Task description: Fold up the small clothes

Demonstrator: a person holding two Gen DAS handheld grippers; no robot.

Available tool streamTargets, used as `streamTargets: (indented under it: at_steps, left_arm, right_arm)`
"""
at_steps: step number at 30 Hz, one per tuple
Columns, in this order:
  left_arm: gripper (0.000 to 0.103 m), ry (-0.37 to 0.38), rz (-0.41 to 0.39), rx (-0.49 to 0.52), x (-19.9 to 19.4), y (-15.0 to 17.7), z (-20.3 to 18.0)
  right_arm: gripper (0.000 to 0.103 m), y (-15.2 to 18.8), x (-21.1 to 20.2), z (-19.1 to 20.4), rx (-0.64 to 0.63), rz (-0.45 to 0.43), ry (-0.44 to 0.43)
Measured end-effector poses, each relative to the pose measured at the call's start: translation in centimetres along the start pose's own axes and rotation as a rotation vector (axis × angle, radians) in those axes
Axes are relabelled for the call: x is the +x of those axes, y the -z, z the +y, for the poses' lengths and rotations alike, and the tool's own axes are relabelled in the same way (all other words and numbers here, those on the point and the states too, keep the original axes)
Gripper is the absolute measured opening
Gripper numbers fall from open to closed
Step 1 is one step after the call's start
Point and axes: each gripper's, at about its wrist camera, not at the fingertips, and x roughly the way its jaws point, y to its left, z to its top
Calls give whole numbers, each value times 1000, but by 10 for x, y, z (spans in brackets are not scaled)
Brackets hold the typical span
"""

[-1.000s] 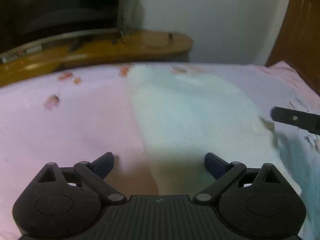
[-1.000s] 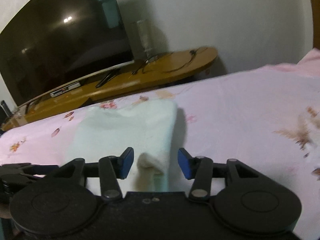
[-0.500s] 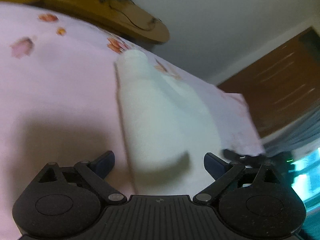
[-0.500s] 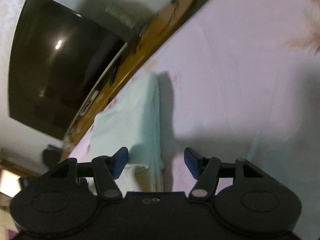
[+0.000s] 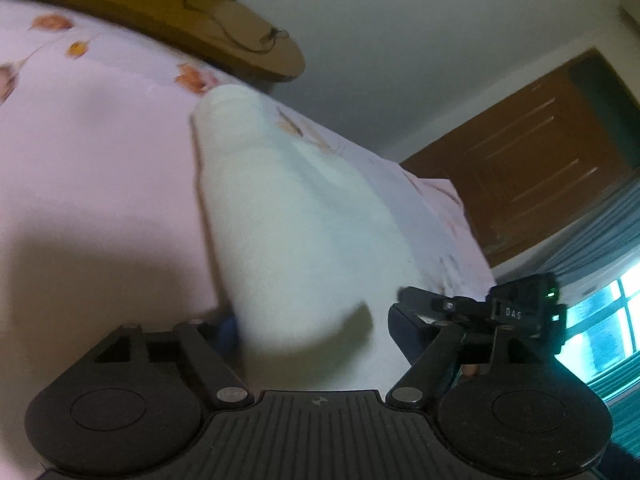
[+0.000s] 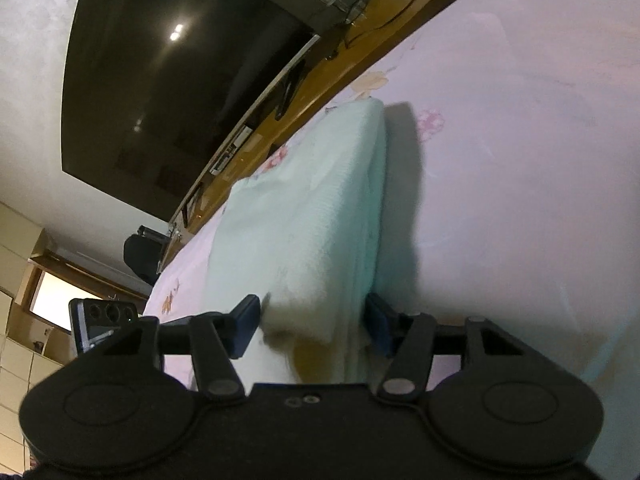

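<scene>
The left gripper is tilted over the pink floral bedsheet, its jaws spread wide with the near corner of the pale mint folded garment bulging up between them, though whether either pad presses the cloth cannot be told. That garment lies along the sheet toward the wooden TV shelf, with a brown wardrobe at the far right. The right gripper straddles the stacked folded edge of the same garment with its blue pads just beside the cloth, jaws parted, under the dark television.
</scene>
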Motion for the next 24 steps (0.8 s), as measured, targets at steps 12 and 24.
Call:
streamTargets:
  at_steps: [12, 24]
  left_arm:
    - [34, -55, -83, 100, -66, 1, -38]
    - [34, -231, -144, 11, -256, 31, 33]
  right_arm:
    - [33, 12, -18, 71, -168, -71, 49]
    - [33, 77, 76, 190, -250, 33, -132]
